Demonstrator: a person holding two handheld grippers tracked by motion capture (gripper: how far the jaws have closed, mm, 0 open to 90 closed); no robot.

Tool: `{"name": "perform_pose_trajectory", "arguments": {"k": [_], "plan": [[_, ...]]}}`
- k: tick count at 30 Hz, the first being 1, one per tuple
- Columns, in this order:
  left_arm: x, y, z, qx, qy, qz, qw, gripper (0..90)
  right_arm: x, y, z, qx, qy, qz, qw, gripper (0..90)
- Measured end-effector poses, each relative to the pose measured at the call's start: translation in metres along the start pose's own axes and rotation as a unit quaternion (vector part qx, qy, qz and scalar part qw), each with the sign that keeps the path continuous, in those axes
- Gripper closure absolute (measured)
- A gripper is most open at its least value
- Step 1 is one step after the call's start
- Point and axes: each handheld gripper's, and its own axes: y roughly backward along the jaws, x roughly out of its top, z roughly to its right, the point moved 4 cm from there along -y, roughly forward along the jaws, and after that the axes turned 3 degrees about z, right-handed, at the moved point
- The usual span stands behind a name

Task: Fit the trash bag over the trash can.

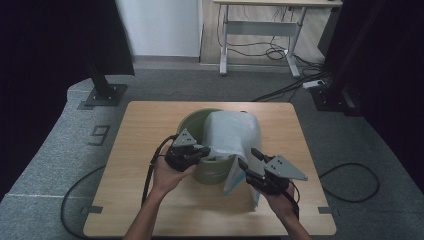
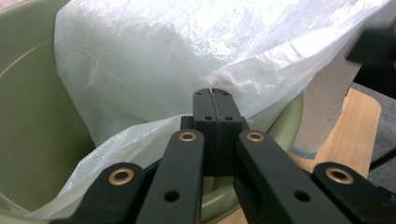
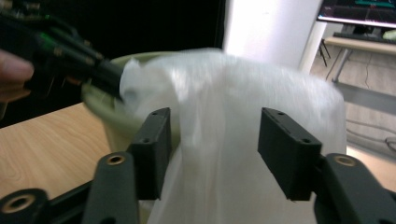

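- We hold the right gripper (image 1: 248,165) at the 5 o'clock edge of the bin, nearest to us on the bench (image 1: 145,130). In the right gripper view its jaws are spread wide, with the hanging plastic bag (image 3: 243,154) between them but not pinched.
- We hold the left gripper (image 1: 204,151) at the 7 o'clock side of the bin rim. In the left gripper view its jaws are pressed together on a fold of the bag (image 2: 187,60), just above the rim.
- The green bin (image 1: 197,122) stands upright at the middle of the bench. The bag is a thin, translucent white liner: part of it lies inside the bin, part billows above the opening, and a long panel hangs outside the wall down toward the bench at 5 o'clock.
- Work done, as we judge it: the liner is in the bin and one edge is under control at 7 o'clock.
- Work left, as we judge it: the liner is not seated. The 9 to 12 o'clock rim (image 2: 28,28) is bare, with no plastic folded over it. The right gripper has yet to take hold of the loose panel; the mouth must then be opened and drawn over the rim all round.
- We cannot tell how far down the bag reaches inside the bin.
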Motion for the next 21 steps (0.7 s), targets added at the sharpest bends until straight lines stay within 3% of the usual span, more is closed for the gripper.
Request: {"name": "perform_pose_trajectory", "arguments": {"k": [3, 7, 15, 21], "plan": [[0.000, 0.000, 0.001, -0.002, -0.001, -0.001, 1.0000, 90.0, -0.016, 0.007, -0.003, -0.004, -0.024, -0.005, 0.9997, 38.0], [-0.001, -0.001, 0.001, -0.005, 0.001, -0.001, 1.0000, 90.0, -0.035, 0.005, -0.007, -0.013, -0.037, -0.012, 0.9991, 34.6], [-0.002, -0.001, 0.001, -0.013, 0.005, 0.000, 0.9999, 90.0, -0.062, -0.010, -0.023, -0.035, -0.034, -0.042, 0.9979, 30.4], [-0.002, 0.001, 0.001, -0.018, 0.007, 0.002, 0.9998, 90.0, -0.075, -0.026, -0.024, -0.047, -0.044, -0.054, 0.9965, 30.6]]}}
